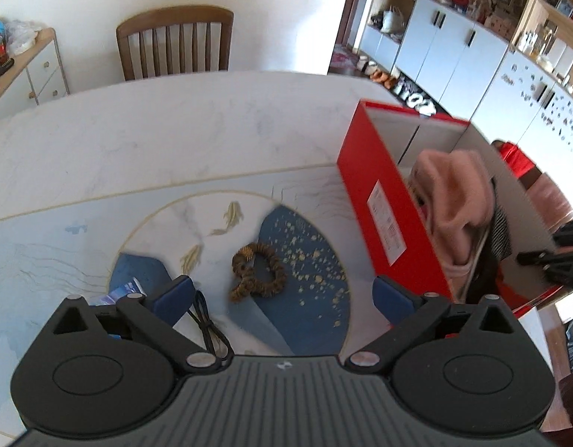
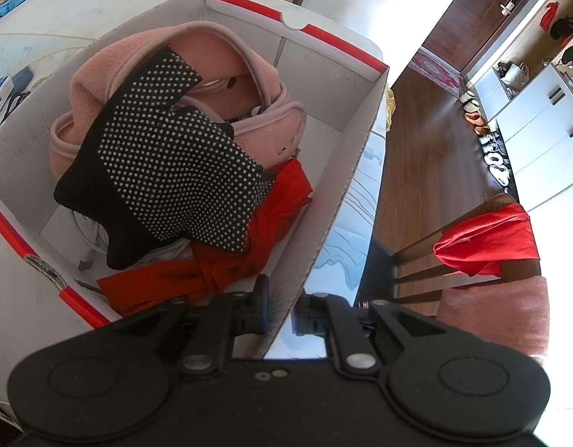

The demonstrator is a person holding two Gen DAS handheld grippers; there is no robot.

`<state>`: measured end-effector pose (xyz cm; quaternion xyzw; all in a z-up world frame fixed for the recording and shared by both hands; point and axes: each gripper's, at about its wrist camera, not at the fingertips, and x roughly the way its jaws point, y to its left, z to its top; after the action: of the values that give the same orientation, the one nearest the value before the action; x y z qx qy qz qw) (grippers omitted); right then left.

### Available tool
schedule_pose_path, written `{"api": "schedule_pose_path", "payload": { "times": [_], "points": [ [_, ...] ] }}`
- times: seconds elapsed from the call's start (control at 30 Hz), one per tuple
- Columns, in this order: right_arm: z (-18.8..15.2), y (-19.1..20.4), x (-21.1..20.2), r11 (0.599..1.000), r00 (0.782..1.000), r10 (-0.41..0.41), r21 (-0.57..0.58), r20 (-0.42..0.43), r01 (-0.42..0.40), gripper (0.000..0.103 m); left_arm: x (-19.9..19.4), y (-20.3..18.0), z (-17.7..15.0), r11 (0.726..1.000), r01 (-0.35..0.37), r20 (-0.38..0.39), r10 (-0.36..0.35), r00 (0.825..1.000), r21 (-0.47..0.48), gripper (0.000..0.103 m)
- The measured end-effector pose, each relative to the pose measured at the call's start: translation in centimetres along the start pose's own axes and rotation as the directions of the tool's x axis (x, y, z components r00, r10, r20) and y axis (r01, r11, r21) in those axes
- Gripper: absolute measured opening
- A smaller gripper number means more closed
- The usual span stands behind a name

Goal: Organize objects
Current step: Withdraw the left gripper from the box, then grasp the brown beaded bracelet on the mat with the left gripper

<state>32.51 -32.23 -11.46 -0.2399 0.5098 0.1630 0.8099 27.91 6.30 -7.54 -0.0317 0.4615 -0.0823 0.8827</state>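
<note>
A brown beaded bracelet [image 1: 258, 277] lies coiled on the blue and white mat [image 1: 305, 260]. My left gripper [image 1: 282, 298] hovers just short of it, wide open, with nothing between its blue pads [image 1: 171, 294]. To the right stands a red box [image 1: 379, 201] with a white inside. It holds a pink fleece [image 2: 100, 82], a black glove with white dots [image 2: 167, 167] and a red cloth [image 2: 279, 201]. My right gripper [image 2: 284, 311] is shut on the box's near side wall [image 2: 357, 160], one finger inside and one outside.
A black cable [image 1: 208, 324] and a small printed packet [image 1: 126, 290] lie by the left finger. A wooden chair [image 1: 174, 41] stands at the table's far side. Another chair draped with red cloth [image 2: 487, 242] is beside the table edge at the right.
</note>
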Motion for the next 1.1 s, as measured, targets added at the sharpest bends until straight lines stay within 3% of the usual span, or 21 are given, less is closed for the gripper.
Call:
{"api": "schedule_pose_path", "payload": {
  "times": [0.33, 0.63, 0.7, 1.03, 1.1],
  "points": [
    [0.0, 0.1, 0.0, 1.000, 1.000, -0.002, 0.002, -0.002, 0.002, 0.010, 6.0, 1.3, -0.6, 0.998, -0.066, -0.057, 0.066, 0.996, 0.005, 0.103],
    [-0.1, 0.0, -0.1, 1.000, 1.000, -0.009, 0.008, -0.003, 0.009, 0.010, 8.0, 1.1, -0.5, 0.994, -0.108, -0.063, 0.110, 0.992, 0.035, 0.101],
    [-0.1, 0.0, -0.1, 1.000, 1.000, -0.009, 0.009, -0.003, 0.009, 0.010, 8.0, 1.0, -0.5, 0.994, -0.105, -0.062, 0.107, 0.992, 0.033, 0.095],
    [-0.1, 0.0, -0.1, 1.000, 1.000, -0.010, 0.009, -0.004, 0.010, 0.010, 8.2, 0.7, -0.4, 0.997, -0.078, -0.084, 0.079, 0.993, 0.014, 0.032],
    [-0.1, -0.1, -0.1, 1.000, 1.000, -0.010, 0.009, -0.003, 0.010, 0.010, 8.2, 0.6, -0.4, 0.996, -0.092, -0.096, 0.093, 0.991, 0.013, 0.028]
  ]
}}
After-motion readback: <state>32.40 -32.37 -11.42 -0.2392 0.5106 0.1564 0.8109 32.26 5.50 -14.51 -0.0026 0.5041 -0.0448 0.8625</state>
